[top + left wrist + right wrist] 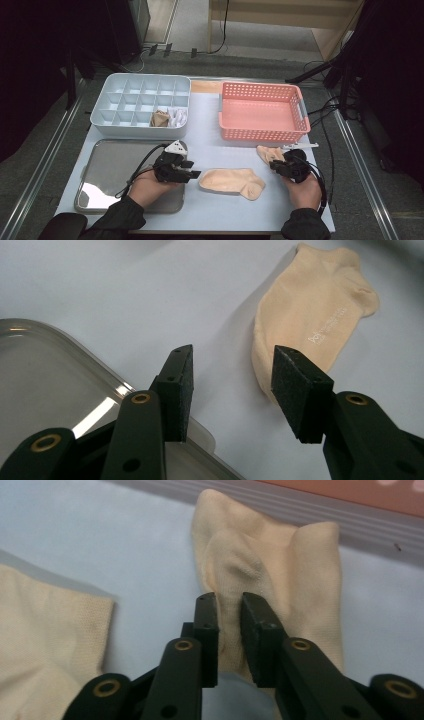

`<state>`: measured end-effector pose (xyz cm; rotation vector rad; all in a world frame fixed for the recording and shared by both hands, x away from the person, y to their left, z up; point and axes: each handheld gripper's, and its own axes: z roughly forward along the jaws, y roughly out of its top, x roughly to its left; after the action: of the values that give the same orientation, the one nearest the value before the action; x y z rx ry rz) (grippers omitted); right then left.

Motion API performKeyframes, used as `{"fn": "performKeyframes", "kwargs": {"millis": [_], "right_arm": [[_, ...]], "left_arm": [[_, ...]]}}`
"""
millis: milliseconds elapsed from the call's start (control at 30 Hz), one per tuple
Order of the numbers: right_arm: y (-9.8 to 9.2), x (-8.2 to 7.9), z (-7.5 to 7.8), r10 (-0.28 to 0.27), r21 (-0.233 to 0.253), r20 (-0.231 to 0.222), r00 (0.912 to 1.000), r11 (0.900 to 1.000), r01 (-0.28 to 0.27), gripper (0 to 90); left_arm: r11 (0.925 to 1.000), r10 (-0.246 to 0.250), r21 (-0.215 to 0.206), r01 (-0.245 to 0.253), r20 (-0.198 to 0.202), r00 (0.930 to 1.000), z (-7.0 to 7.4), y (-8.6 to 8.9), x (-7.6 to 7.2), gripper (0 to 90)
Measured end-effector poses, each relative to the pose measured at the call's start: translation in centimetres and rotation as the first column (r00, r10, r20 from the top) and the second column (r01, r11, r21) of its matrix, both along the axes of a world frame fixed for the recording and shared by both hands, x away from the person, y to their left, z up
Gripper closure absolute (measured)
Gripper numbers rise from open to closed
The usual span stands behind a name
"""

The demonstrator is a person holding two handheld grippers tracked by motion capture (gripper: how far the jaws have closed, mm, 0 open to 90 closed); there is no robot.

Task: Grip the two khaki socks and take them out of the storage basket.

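Note:
Two cream ankle socks lie on the pale blue table top. The larger sock (232, 181) (320, 305) lies flat in the front middle. My left gripper (195, 174) (235, 385) is open just left of it, its right jaw by the sock's edge and nothing between the jaws. The second sock (267, 152) (270, 555) is rumpled in front of the pink basket. My right gripper (273, 165) (230, 610) is shut on a raised fold of its near end. The flat sock's edge (45, 645) shows at the left of the right gripper view.
A pink slatted basket (263, 132) stands at the back right. A white divided organizer (140, 95) at the back left holds a tan sock (160, 119) and a white one (178, 117) in its front cells. A metal tray (107, 170) (40, 370) lies under my left hand.

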<state>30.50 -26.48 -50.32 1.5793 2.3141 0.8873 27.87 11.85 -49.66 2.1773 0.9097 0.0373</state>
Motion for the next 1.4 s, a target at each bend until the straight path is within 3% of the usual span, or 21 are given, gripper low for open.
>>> {"fn": "performKeyframes", "kwargs": {"millis": [167, 400, 567, 733, 867, 967, 1167, 1400], "right_arm": [[-0.4, -0.3, 0.7, -0.022, 0.045, 0.012, 0.9997, 0.999, 0.021, 84.5], [-0.5, -1.1, 2.2, -0.031, 0.115, 0.067, 0.9973, 0.993, 0.023, 85.7], [-1.1, -0.9, 2.7, -0.065, 0.093, 0.096, 0.9932, 0.994, 0.056, 85.6], [-2.9, -0.6, 2.2, -0.133, 0.077, 0.08, 0.9879, 0.989, 0.127, 84.9], [-3.7, -0.4, 1.8, -0.163, 0.062, 0.073, 0.9839, 0.985, 0.159, 81.2], [-3.7, -0.6, 2.1, -0.178, 0.055, 0.093, 0.9797, 0.983, 0.173, 75.4], [-3.1, -1.1, 3.3, -0.168, 0.059, 0.152, 0.974, 0.985, 0.161, 73.5], [-1.0, -1.2, 4.0, -0.101, 0.068, 0.165, 0.9811, 0.994, 0.09, 75.7]], "left_arm": [[1.0, 0.002, -0.002, -0.002, -0.001, 1.0, 0.0, 0.1, 0.0, 53.2], [1.0, 0.004, -0.001, -0.004, -0.001, 1.0, 0.0, 0.1, 0.1, 53.1], [1.0, 0.004, -0.001, -0.004, 0.001, 1.0, -0.1, 0.1, 0.0, 53.0], [1.0, 0.008, -0.002, -0.008, -0.002, 1.0, -0.1, 0.1, 0.1, 52.9], [1.0, 0.008, -0.001, -0.008, -0.002, 1.0, -0.2, 0.1, 0.1, 52.7], [1.0, 0.006, 0.004, -0.006, -0.002, 1.0, -0.2, 0.1, 0.1, 52.7], [1.0, 0.007, 0.007, -0.007, -0.002, 1.0, -0.2, 0.1, 0.1, 52.6], [1.0, 0.008, 0.004, -0.008, -0.003, 1.0, -0.2, 0.1, 0.1, 52.5]]}}
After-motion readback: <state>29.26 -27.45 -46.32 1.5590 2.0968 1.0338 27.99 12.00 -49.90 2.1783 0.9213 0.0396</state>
